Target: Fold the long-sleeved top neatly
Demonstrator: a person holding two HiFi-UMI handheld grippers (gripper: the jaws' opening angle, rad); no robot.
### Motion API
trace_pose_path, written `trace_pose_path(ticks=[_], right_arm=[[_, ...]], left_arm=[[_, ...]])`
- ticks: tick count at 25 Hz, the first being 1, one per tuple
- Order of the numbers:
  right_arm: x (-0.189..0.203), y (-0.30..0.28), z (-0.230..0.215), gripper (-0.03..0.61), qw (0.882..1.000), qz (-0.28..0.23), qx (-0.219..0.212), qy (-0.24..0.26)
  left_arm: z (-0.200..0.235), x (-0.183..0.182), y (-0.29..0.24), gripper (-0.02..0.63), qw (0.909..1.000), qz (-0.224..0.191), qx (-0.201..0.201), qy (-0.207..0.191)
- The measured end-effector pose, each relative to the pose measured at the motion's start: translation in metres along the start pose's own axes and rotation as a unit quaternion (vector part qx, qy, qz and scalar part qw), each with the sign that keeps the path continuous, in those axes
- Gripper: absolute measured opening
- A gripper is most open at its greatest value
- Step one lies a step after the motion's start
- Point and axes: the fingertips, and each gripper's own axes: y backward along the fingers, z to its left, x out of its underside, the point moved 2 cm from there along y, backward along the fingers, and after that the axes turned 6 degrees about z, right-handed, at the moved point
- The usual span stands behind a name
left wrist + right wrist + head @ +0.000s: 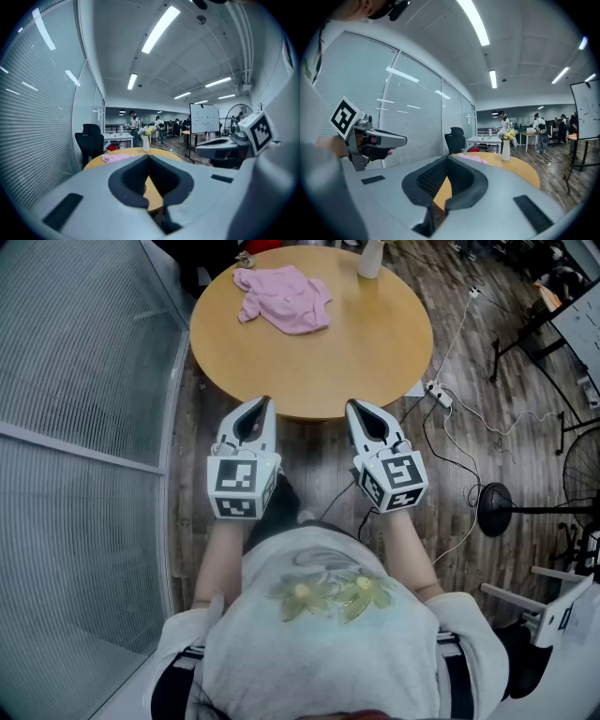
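A crumpled pink long-sleeved top (282,298) lies on the far left part of a round wooden table (366,352). It shows small and pink in the left gripper view (116,158) and in the right gripper view (472,159). My left gripper (264,405) is shut and empty, held level at the table's near edge. My right gripper (354,408) is beside it, also shut with nothing between its jaws. Both are well short of the top.
A white vase (371,259) with flowers stands at the table's far edge. A frosted glass wall (75,427) runs along the left. Cables and a power strip (439,396) lie on the floor to the right, with a fan stand (495,507) and a black office chair (91,140) nearby.
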Motion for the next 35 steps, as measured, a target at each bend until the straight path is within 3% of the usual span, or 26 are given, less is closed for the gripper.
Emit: trace_pose_path(ticks=[6, 19, 21, 25, 35], right_arm=[[-0.002, -0.008, -0.001, 0.018, 1.0, -0.006, -0.011, 0.0], [-0.008, -0.045, -0.012, 0.024, 0.999, 0.002, -0.041, -0.013], [-0.008, -0.054, -0.017, 0.087, 0.999, 0.01, -0.046, -0.02], [-0.002, -0.077, -0.028, 0.217, 0.998, 0.034, -0.051, -0.019], [0.004, -0.142, -0.06, 0.239, 0.995, 0.078, -0.053, -0.024]], left_arm=[[-0.003, 0.002, -0.012, 0.005, 0.9999, 0.008, 0.012, -0.001], [0.011, 0.002, -0.052, 0.008, 0.9983, 0.024, 0.035, 0.039], [0.016, 0.001, -0.061, 0.057, 0.9977, 0.026, 0.039, 0.048], [0.025, 0.001, -0.083, 0.248, 0.9973, 0.037, 0.058, 0.027], [0.067, 0.012, -0.147, 0.273, 0.9925, 0.093, 0.071, -0.037]])
